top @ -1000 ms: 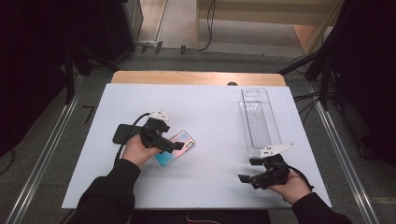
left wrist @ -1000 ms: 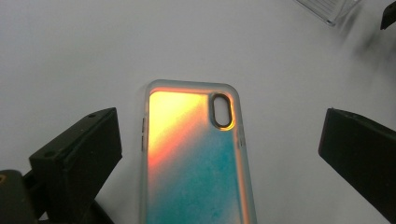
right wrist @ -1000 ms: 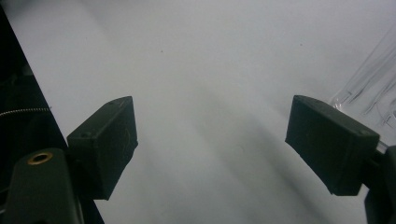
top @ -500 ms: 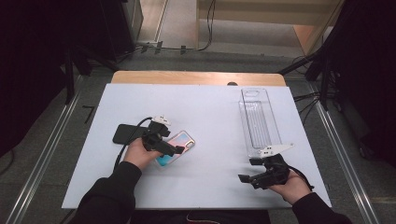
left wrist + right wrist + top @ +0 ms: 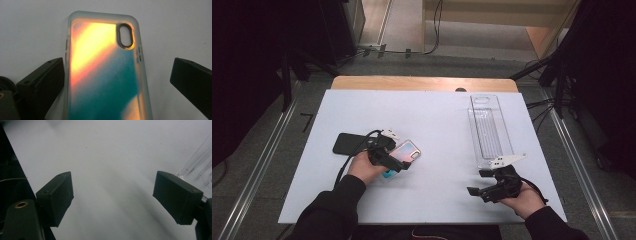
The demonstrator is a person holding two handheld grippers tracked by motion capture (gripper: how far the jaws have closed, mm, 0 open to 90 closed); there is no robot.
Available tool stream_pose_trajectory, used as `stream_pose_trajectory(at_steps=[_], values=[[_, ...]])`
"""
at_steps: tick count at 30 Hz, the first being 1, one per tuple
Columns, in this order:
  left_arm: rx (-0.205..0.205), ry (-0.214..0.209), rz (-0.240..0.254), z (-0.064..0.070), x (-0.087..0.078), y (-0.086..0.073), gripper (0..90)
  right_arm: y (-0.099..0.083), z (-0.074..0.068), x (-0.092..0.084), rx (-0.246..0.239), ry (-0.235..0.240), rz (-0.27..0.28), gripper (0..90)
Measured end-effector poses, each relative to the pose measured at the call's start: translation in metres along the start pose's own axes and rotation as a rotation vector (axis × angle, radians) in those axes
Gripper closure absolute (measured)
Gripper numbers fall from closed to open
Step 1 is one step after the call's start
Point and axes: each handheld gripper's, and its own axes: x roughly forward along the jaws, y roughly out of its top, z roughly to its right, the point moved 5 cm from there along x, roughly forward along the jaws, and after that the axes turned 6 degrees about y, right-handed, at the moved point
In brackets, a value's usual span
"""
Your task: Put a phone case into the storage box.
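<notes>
Plainly, with the left gripper (image 5: pixel 117 75) spread around the case (image 5: pixel 105 72), which lies flat toward the surface's (image 5: pixel 437 115) left edge, uneven closing could skid it sideways into the phone (image 5: pixel 349 143).

My left gripper (image 5: pixel 396 165) has black jaws, and so does my right gripper (image 5: pixel 482 186), which carries a grey plate. The case (image 5: pixel 105 75) between my left jaws shimmers orange, yellow and teal inside a frosted rim. The phone (image 5: pixel 349 143) is black, the tray (image 5: pixel 490 130) clear, the table (image 5: pixel 432 120) white.
</notes>
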Motion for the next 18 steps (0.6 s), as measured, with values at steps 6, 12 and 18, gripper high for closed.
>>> stream_pose_trajectory(at_steps=[6,12,18], values=[[0.025,0.075,0.018,0.0031,0.0009,-0.0033,2.1,0.0001,0.0000,-0.0002,-0.001,0.000,0.002,14.7],[0.030,0.172,0.053,0.0061,0.0010,-0.0067,15.4,-0.0001,0.0003,-0.0002,-0.003,-0.002,0.002,14.7],[0.049,0.217,0.045,0.0094,0.0026,-0.0072,16.1,-0.0002,0.0003,0.0001,-0.001,-0.003,0.001,14.7]])
